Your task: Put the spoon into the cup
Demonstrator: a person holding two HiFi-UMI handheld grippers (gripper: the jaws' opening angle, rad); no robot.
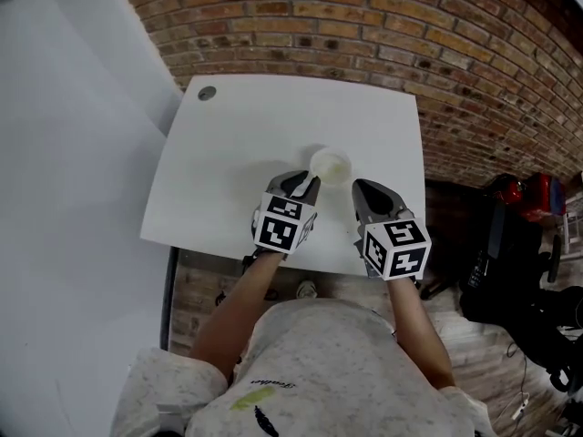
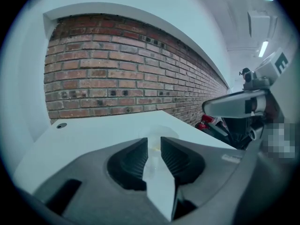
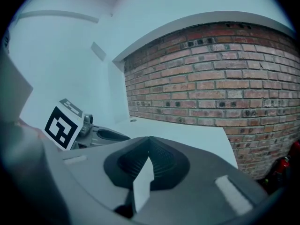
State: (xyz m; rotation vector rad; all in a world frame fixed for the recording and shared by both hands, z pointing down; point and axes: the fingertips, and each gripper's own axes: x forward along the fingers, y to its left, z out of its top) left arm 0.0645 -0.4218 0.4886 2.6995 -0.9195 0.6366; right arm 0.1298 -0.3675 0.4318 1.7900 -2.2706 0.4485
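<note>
Nearest, the person's two forearms reach out at 6 o'clock over the near edge of the white tabletop [image 1: 219, 180]. Both marker cubes sit just inside that edge.

The left hand-held gripper [image 1: 308, 186] points toward 1 o'clock. In the left gripper view its jaws stand a narrow gap apart with a pale, translucent wall between them. This appears to be the near side of the cup [image 1: 330, 165], so the left hand-held gripper is grasping the cup at its 7 o'clock side.

The right hand-held gripper [image 1: 363, 190] lies just beside the cup at its 4 o'clock and is not touching it. It is clenched: in the right gripper view the jaws meet tip to tip with nothing between them. It sits near the tabletop's right edge, so there is little surface on that side.

The cup stands upright, a little toward 3 o'clock from the tabletop's middle. A faint yellowish spot shows inside it, and whether that is the spoon cannot be told.

From the cup, a broad stretch of white surface runs to the far edge at 12 o'clock. A wider stretch runs to the left edge at 9 o'clock. A small round grommet hole [image 1: 207, 92] marks the far corner at 10 o'clock.

Beyond the far and right edges stands a brick wall [image 1: 383, 35], close behind the tabletop. A plain white wall [image 1: 64, 153] flanks the left edge. At 3 o'clock, past the right edge, dark equipment [image 1: 510, 276] and a red item [image 1: 537, 194] crowd the floor.
</note>
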